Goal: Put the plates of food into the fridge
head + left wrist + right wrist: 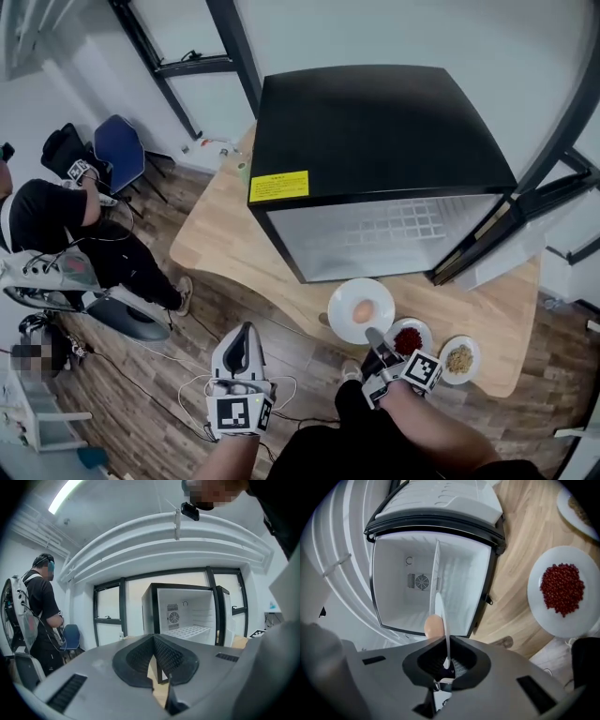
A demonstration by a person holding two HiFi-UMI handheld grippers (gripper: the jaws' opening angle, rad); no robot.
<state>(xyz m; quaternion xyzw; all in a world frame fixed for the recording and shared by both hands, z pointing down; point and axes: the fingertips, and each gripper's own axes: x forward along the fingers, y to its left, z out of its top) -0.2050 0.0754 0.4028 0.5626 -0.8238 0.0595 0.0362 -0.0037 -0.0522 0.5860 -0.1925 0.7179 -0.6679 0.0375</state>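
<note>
Where the fridge stands: the black fridge [375,131] sits on a pale wooden table [225,239]. Its door [497,234] is swung wide at its right side and shows only edge-on from the head view.
Fridge interior: white, with a round fan grille on the back wall and a wire shelf, clear in both gripper views. From above it is only a grey patch with a faint grid.
Right gripper: the right gripper [446,662] has its jaws clamped on the near rim of a white plate.
Held plate: the held plate [347,298] is in front of the fridge's open mouth, outside it. A round pale-orange lump [364,311] lies on it — which food this is cannot be told.
Held plate, right gripper view: only its thin edge shows and its face is hidden, with the lump peeking out beside it.
Height: the head view does not show whether the held plate is clear of the table.
Plate of red beans: the plate of red beans [410,337] lies on the table before the fridge's front right corner, just beside the held plate.
Plate of brown grains: the plate of brown grains [459,358] is farther from the fridge, near the table's edge. The right gripper view cuts most of it off.
Left gripper: the left gripper [153,641] has its jaws together with nothing between them. It points at the fridge's open front and is off the table, over the floor.
Person: a person [47,216] in black is well to the left of the fridge, partly cut off — a blue chair [120,150] stands close by.
</note>
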